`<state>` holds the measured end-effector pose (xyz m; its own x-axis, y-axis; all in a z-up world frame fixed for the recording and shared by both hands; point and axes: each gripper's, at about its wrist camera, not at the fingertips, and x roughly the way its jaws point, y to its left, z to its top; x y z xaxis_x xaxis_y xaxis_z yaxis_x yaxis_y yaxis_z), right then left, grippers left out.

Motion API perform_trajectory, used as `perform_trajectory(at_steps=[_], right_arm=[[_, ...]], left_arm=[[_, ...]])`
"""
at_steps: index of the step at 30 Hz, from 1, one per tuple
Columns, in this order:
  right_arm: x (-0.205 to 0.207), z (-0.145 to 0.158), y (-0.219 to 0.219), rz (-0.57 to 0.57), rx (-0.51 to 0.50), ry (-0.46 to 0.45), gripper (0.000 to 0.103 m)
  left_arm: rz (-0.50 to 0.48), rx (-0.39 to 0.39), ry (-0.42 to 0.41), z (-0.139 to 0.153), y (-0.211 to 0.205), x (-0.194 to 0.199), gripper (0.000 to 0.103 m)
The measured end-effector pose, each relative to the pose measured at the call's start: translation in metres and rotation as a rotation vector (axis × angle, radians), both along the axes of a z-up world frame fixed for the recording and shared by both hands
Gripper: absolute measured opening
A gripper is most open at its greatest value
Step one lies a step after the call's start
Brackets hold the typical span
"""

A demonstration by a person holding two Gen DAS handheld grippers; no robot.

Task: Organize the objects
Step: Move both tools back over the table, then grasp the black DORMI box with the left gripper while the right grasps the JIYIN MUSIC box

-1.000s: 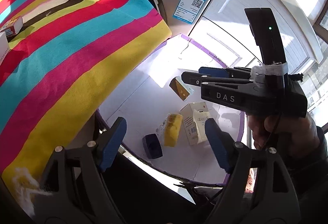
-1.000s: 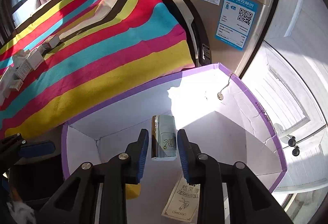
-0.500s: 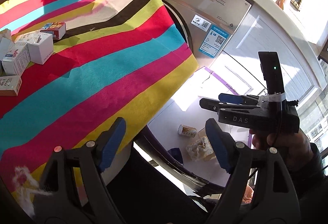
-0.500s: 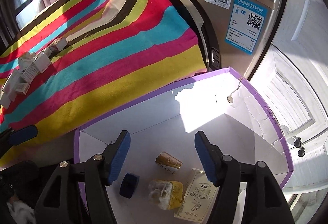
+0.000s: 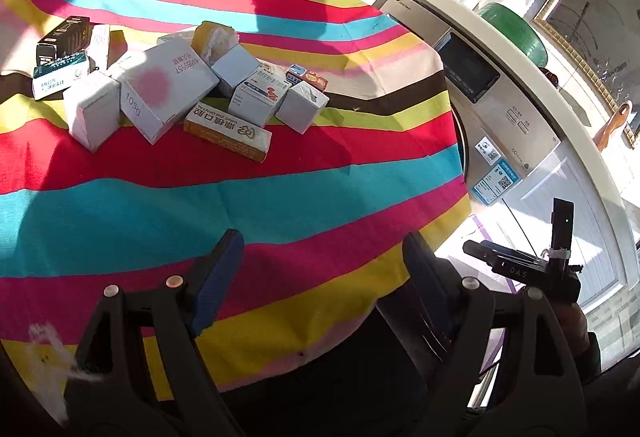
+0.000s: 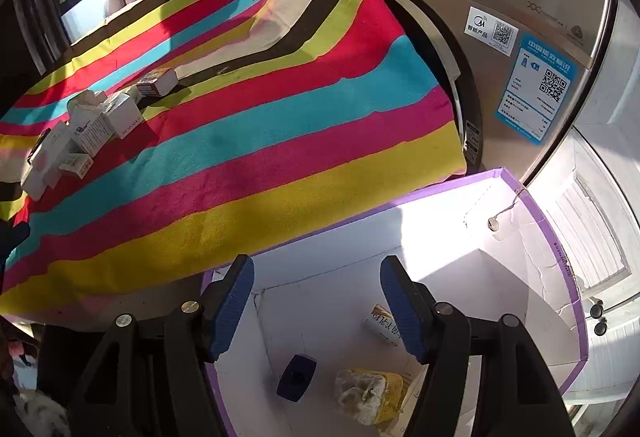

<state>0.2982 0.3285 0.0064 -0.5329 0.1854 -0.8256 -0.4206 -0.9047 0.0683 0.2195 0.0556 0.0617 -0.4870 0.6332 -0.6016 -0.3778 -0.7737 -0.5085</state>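
A striped cloth in red, cyan, yellow, pink and brown covers the table and fills most of both views. Beside its far edge stands a silver washing machine with a blue label on its front. Below the table edge, in the right wrist view, sits a white box with a purple rim, its top open.

On the cloth, well away from both tongs, lies a cluster of small cartons, mostly white and piled against each other. The biggest is a white carton with a pink spot; a long orange-and-white carton lies flat at the front of the heap, and a dark carton sits at the far left.

Inside the purple-rimmed box rest a yellow sponge-like piece with a white crumpled top, a small gold-and-white packet, and a dark blue block; a further flat carton seems to lie under the sponge, though it is mostly hidden.

The left tongs hover above the cloth's near stripes, spread wide and holding nothing. The right tongs hang over the open box, also spread wide and empty.
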Motion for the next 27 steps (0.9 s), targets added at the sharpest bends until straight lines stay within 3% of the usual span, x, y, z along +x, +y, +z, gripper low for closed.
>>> perform_trajectory(at_steps=[6, 10, 19, 27], right_arm=[[-0.018, 0.008, -0.019, 0.068, 0.023, 0.016, 0.067], [-0.035, 0.015, -0.036, 0.138, 0.030, 0.030, 0.067], [-0.087, 0.037, -0.062, 0.254, 0.060, 0.068, 0.067], [-0.138, 0.040, -0.091, 0.362, 0.064, 0.070, 0.067]], left_arm=[[0.160, -0.050, 0.002, -0.008, -0.062, 0.002, 0.084], [0.228, -0.044, 0.009, -0.008, -0.092, -0.001, 0.082], [0.292, -0.074, 0.058, 0.006, -0.123, -0.017, 0.075], [0.333, -0.105, 0.073, 0.013, -0.145, -0.040, 0.070]])
